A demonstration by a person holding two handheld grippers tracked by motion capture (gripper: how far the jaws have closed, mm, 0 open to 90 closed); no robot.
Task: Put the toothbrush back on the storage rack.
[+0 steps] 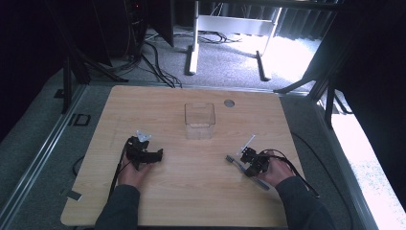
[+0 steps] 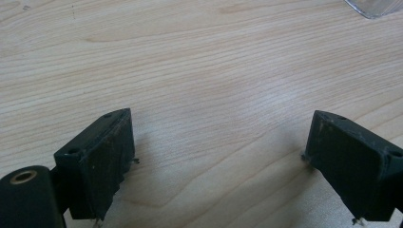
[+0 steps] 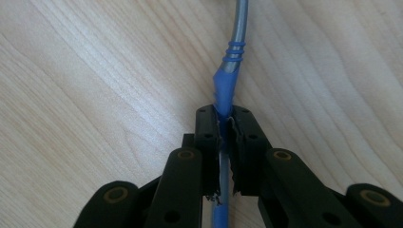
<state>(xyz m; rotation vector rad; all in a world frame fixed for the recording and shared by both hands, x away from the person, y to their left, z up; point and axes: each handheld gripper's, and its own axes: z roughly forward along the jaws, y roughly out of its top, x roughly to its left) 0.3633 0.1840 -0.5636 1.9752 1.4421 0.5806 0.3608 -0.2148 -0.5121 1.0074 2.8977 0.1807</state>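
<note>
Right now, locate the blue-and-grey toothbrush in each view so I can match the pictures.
High view: the blue-and-grey toothbrush lies at lower right, under the right gripper, head toward the table's middle.
Left gripper view: not in it.
Right gripper view: centre, blue handle pinched between the black fingers, its shaft running to the top edge.
Shared landmark: the light wooden table.

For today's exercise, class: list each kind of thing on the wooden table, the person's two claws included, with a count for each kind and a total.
Claws: 2, left claw open, right claw shut on the toothbrush
Blue and grey toothbrush: 1
Clear plastic container: 1
Total: 4, all on the table
</note>
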